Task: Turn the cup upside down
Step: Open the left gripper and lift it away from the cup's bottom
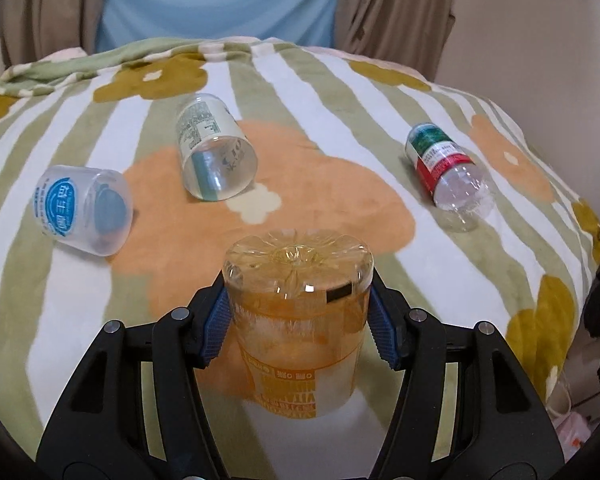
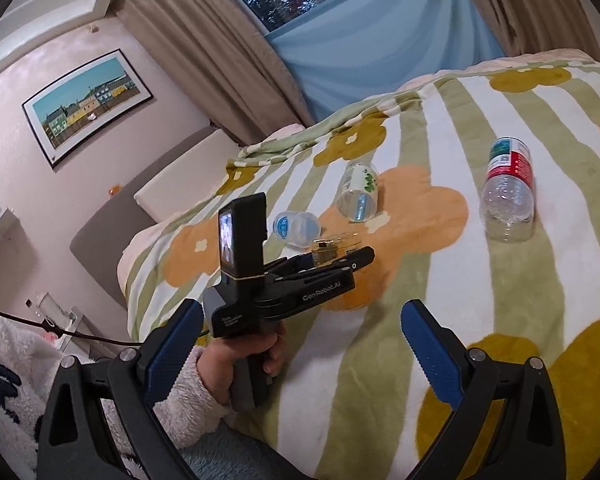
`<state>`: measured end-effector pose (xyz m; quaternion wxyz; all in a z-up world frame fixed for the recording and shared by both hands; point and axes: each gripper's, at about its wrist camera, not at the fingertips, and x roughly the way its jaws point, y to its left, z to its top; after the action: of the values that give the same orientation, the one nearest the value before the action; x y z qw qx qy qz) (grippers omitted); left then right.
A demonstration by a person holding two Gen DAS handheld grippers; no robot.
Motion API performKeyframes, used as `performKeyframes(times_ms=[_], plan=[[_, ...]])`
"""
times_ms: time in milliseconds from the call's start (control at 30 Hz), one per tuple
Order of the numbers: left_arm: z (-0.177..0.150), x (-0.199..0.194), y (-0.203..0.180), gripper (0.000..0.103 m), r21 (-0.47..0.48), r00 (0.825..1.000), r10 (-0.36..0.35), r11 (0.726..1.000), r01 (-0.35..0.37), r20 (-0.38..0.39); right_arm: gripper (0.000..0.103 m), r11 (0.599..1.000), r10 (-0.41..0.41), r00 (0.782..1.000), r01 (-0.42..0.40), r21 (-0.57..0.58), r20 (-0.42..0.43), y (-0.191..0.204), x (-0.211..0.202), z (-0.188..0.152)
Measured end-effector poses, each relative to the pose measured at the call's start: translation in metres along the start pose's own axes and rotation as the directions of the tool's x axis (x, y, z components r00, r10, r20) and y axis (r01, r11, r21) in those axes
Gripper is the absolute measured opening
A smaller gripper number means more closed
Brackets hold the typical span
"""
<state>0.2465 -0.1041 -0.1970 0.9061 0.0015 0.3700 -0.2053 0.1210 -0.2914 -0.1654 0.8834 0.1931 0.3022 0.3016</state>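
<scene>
A clear orange-printed cup (image 1: pixel 298 320) stands upside down on the blanket, its base up. My left gripper (image 1: pixel 298 328) is shut on it, blue pads against both sides. The right wrist view shows the left gripper (image 2: pixel 332 264) from the side with the orange cup (image 2: pixel 332 246) partly hidden between its fingers. My right gripper (image 2: pixel 300 344) is open and empty, above the near edge of the bed.
Three other clear cups lie on their sides on the flowered blanket (image 1: pixel 380 92): a blue-labelled one (image 1: pixel 84 210), a white-labelled one (image 1: pixel 216 148), a red-and-green-labelled one (image 1: pixel 446 170). Curtains and a wall stand behind the bed.
</scene>
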Motion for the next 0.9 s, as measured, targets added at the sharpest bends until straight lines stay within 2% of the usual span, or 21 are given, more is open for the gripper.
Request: performKeyframes(times_ms=[167,300,433,500,533,567,633,800,900], plan=[[-0.014,-0.007,-0.003,0.057,0.014,0.998,-0.009,1.0,0.01,-0.062,0.099,1.0,0.018,1.0,-0.018,-0.005,0.007,0.001,0.003,0.002],[-0.017,-0.008,-0.009,0.057,0.049,0.997,0.004,0.999,0.0,-0.076,0.099,1.0,0.027,1.0,-0.027,-0.009,0.003,0.003,0.006,0.002],[-0.018,-0.009,-0.005,0.057,0.033,0.996,-0.008,0.999,0.011,-0.094,0.099,0.999,0.026,1.0,-0.026,-0.02,-0.001,0.006,0.005,0.002],[-0.019,-0.01,-0.005,0.067,0.025,0.994,-0.021,0.999,0.024,-0.106,0.099,0.999,0.024,1.0,-0.024,-0.023,-0.001,0.007,0.005,0.003],[-0.019,-0.01,-0.005,0.088,0.025,0.993,-0.013,1.0,0.016,-0.115,0.099,1.0,0.02,1.0,-0.02,-0.024,0.001,0.007,0.004,0.003],[-0.019,-0.011,-0.005,0.103,0.027,0.993,0.003,1.0,0.0,-0.115,0.099,1.0,0.018,1.0,-0.018,-0.024,0.001,0.006,0.004,0.003],[-0.017,-0.018,-0.005,0.103,0.034,0.995,0.012,0.999,-0.009,-0.097,0.099,1.0,0.011,1.0,-0.011,-0.024,0.002,0.006,0.004,0.003],[-0.015,-0.031,-0.004,0.103,0.052,0.991,0.044,0.998,-0.038,-0.13,0.099,0.999,-0.012,1.0,0.012,-0.039,0.001,0.011,0.004,0.006],[-0.013,-0.05,-0.003,0.103,0.058,0.99,0.067,0.996,-0.061,-0.122,0.099,0.997,-0.027,1.0,0.027,-0.069,0.007,0.017,0.001,0.01]])
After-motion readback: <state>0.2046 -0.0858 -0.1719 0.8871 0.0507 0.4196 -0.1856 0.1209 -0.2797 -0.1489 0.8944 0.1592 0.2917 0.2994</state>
